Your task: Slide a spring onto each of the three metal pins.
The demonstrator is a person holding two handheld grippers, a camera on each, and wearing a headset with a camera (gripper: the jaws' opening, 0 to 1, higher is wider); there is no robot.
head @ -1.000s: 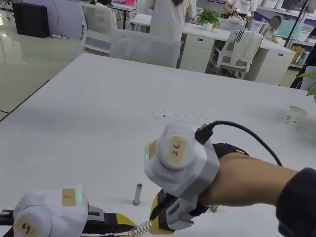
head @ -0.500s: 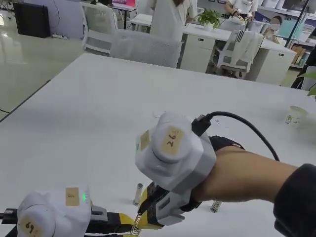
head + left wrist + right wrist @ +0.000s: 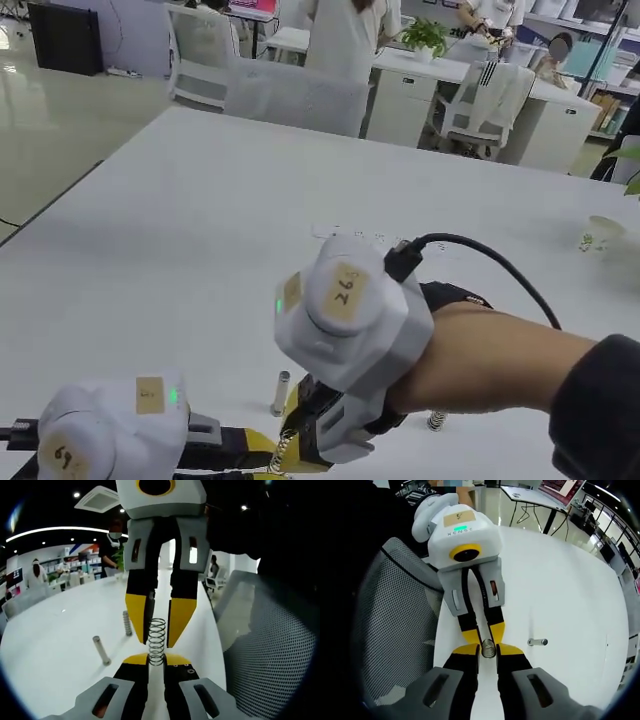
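A steel spring (image 3: 156, 639) sits between both grippers near the table's front edge. My left gripper (image 3: 156, 659) is shut on the spring's near end. My right gripper (image 3: 488, 652) comes in from the opposite side, its yellow fingers (image 3: 182, 617) closed against the spring's (image 3: 488, 649) coils. In the head view the right gripper (image 3: 297, 450) meets the left gripper (image 3: 268, 463) over the spring (image 3: 283, 447). A bare metal pin (image 3: 281, 392) stands upright just beyond them. A second pin (image 3: 436, 420), wearing a spring, stands to the right; the left gripper view shows it (image 3: 127, 623) behind the bare pin (image 3: 101, 650).
The white table (image 3: 200, 230) stretches away from me, with a power strip (image 3: 350, 235) at mid-table and a paper cup (image 3: 598, 232) far right. A grey mesh chair (image 3: 270, 645) stands at the table's near edge. Desks, chairs and people fill the room beyond.
My right gripper has shifted left toward the left gripper and closed in on the spring. The pin carrying a spring has come out from behind the right hand.
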